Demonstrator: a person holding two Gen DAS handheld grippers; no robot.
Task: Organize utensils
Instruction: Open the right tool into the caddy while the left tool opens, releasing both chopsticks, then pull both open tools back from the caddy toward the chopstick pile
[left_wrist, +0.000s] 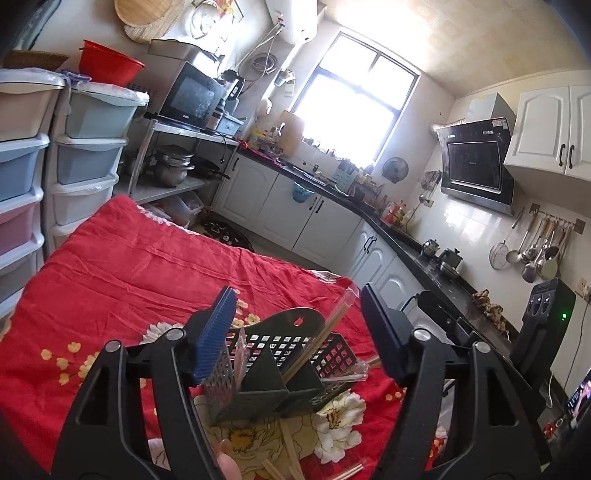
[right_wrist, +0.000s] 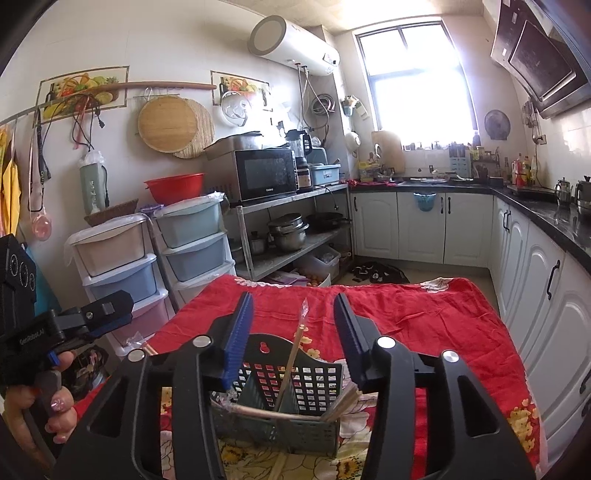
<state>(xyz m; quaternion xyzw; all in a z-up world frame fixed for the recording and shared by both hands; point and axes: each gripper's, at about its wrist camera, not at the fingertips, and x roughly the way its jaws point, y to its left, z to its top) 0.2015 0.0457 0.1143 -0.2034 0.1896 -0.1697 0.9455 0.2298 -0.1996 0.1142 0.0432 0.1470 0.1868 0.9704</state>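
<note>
Both tools (left_wrist: 299, 332) (right_wrist: 293, 339) apart, empty, over basket (right_wrist: 317, 373).

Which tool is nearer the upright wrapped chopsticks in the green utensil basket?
Right. The right tool is open with the upright wrapped chopsticks between its fingers. The left tool is open over the green utensil basket, its fingers apart from them.
</note>
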